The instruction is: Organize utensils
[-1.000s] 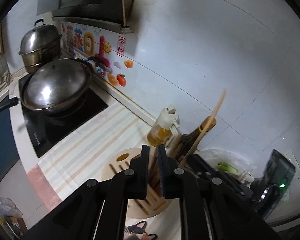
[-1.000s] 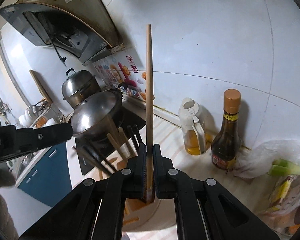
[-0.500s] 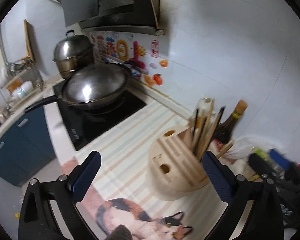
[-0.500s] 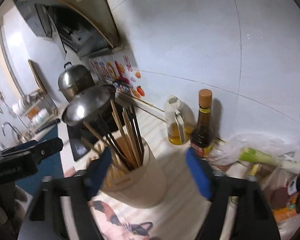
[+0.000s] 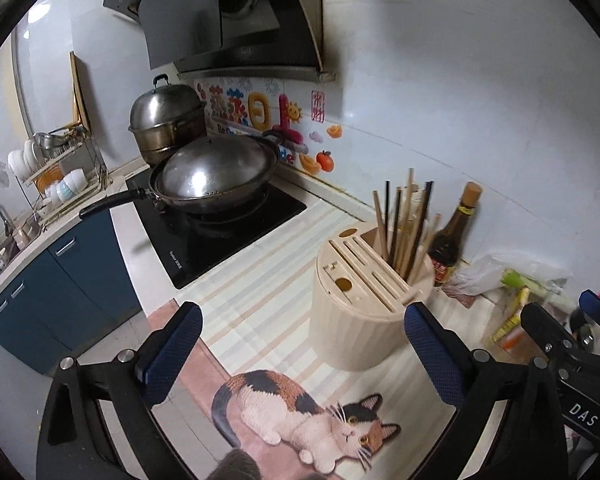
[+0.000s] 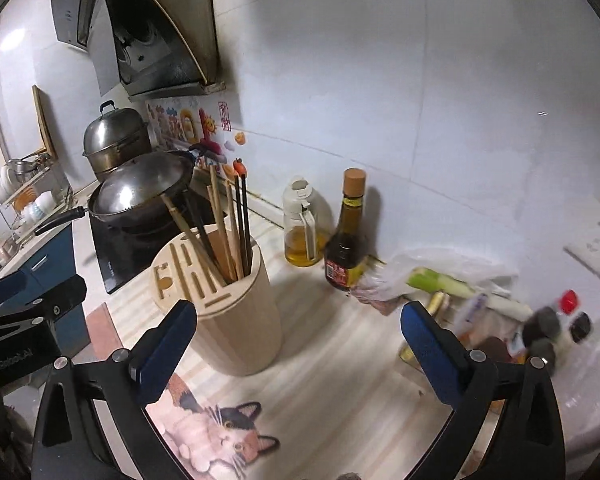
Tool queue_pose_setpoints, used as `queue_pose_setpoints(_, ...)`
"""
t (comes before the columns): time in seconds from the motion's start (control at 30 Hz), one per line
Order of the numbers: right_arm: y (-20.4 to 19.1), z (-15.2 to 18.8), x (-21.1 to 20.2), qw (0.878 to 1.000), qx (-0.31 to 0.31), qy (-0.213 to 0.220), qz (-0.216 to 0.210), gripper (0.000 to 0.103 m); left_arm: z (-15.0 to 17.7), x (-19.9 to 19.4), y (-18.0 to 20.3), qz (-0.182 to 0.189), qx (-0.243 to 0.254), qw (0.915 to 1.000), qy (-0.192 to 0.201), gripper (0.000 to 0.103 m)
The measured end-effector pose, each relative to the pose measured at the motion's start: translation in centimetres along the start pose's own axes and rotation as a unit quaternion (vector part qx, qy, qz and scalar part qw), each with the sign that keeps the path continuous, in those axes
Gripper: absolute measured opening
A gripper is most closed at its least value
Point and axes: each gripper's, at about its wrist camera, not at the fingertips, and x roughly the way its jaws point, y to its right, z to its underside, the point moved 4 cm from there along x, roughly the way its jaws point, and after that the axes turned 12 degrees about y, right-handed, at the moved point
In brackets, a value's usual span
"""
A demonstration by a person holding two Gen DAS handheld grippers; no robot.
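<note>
while both grippers hang above the counter, each one has its two blue fingers spread wide apart with nothing between them. the left gripper (image 5: 302,346) is closest in the left wrist view, and the right gripper (image 6: 300,344) is closest in the right wrist view. under them lies a mat with a cat picture (image 5: 300,412) on it. the cat has orange, black and white fur.

just past the mat stands the round cream utensil holder (image 5: 356,308). it sits on the striped counter (image 5: 255,276). its top has long slots and round holes on one side and a deep cup on the other side. the chopsticks (image 5: 404,224) stand in that cup, bunched together and leaning a little. some are light wood and some are black. in the right wrist view the same chopsticks (image 6: 223,224) fan out from the holder (image 6: 235,320).

next to the holder, by the wall, is a dark sauce bottle (image 6: 346,240) with a tan cap. beside it is a clear oil bottle (image 6: 302,224) with yellow oil inside. a plastic bag (image 6: 440,276) with a green vegetable lies to the right.

farther back is a black stove (image 5: 215,232) with a wok (image 5: 215,172) on it. behind the wok is a big steel pot (image 5: 165,120). above them hangs a range hood (image 5: 227,12).
</note>
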Motion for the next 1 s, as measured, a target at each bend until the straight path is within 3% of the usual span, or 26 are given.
queue_pose_setpoints(0.6, -3.0, 2.7, -24.1, 0.997, 0.011, 0.044, 0.056, 0.103, 2.9, -19.3, -4.4, 0.048, 0.021, 0.9977, 0.044, 0.103)
queue_pose_setpoints(1.0, -4.1, 3.7, -31.6, 0.997, 0.004, 0.064, 0.043, 0.103, 4.0, -25.9, -5.4, 0.056, 0.019, 0.9964, 0.06, 0.103)
